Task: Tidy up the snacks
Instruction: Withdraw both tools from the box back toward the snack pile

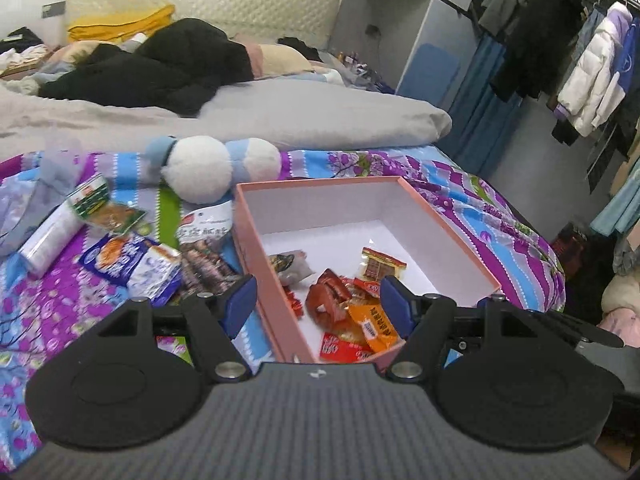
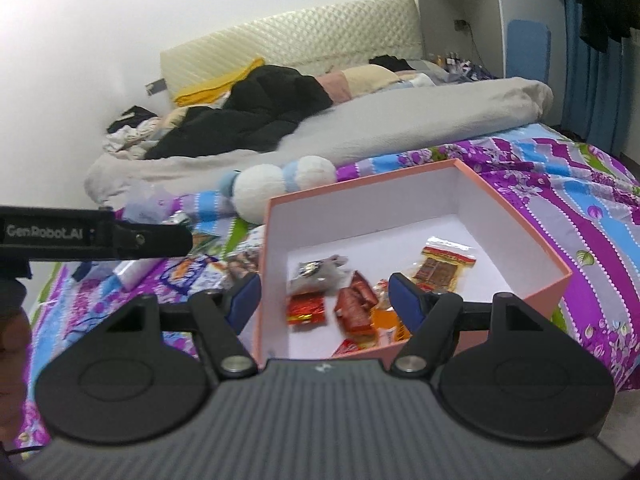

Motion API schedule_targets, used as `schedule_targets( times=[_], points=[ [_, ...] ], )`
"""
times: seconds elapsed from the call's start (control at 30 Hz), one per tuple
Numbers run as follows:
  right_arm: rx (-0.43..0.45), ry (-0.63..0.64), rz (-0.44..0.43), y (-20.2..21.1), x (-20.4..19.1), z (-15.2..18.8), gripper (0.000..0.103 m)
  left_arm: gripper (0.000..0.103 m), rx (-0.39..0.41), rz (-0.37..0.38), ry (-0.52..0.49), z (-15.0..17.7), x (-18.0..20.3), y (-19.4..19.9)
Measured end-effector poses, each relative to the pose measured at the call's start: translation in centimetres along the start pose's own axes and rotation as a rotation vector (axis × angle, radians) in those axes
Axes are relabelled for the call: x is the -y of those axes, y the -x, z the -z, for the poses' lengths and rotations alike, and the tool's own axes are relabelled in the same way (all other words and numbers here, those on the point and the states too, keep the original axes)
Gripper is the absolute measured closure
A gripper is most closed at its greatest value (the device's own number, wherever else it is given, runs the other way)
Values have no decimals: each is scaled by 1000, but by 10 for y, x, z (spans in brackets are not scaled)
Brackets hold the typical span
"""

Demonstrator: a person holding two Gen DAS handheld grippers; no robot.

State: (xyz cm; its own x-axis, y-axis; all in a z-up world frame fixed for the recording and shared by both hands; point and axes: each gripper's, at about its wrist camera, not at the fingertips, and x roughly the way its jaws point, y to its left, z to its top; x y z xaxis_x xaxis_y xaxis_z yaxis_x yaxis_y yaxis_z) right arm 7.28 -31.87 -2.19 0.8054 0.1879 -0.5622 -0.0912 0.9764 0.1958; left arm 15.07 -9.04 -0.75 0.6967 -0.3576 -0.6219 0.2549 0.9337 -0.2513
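Observation:
A pink box (image 1: 452, 224) with white inside sits open on the bed; it also shows in the right wrist view (image 2: 516, 216). Inside lie several small snack packets: red ones (image 1: 328, 300), an orange one (image 1: 372, 326) and a clear yellow-edged one (image 1: 383, 265) (image 2: 442, 270). My left gripper (image 1: 318, 304) is open and empty over the box's near left wall. My right gripper (image 2: 324, 300) is open and empty over the box's near edge. More snack bags (image 1: 132, 260) lie on the bedspread left of the box.
A white and blue plush toy (image 1: 208, 166) lies behind the box. A grey duvet (image 1: 280, 116) and black coat (image 1: 160, 68) cover the far bed. Clothes hang on a rack (image 1: 580, 60) at right. The left gripper's body (image 2: 96, 236) crosses the right view's left side.

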Motion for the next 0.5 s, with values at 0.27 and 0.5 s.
schedule_targets(
  times=[0.27,0.5],
  points=[
    [10,11,-43,30,-26,22,31,30,30,-47,17,31,-17,52],
    [-12,27,-96,45,-47,50,31,30,30,-84,57,57,-35,81]
  ],
)
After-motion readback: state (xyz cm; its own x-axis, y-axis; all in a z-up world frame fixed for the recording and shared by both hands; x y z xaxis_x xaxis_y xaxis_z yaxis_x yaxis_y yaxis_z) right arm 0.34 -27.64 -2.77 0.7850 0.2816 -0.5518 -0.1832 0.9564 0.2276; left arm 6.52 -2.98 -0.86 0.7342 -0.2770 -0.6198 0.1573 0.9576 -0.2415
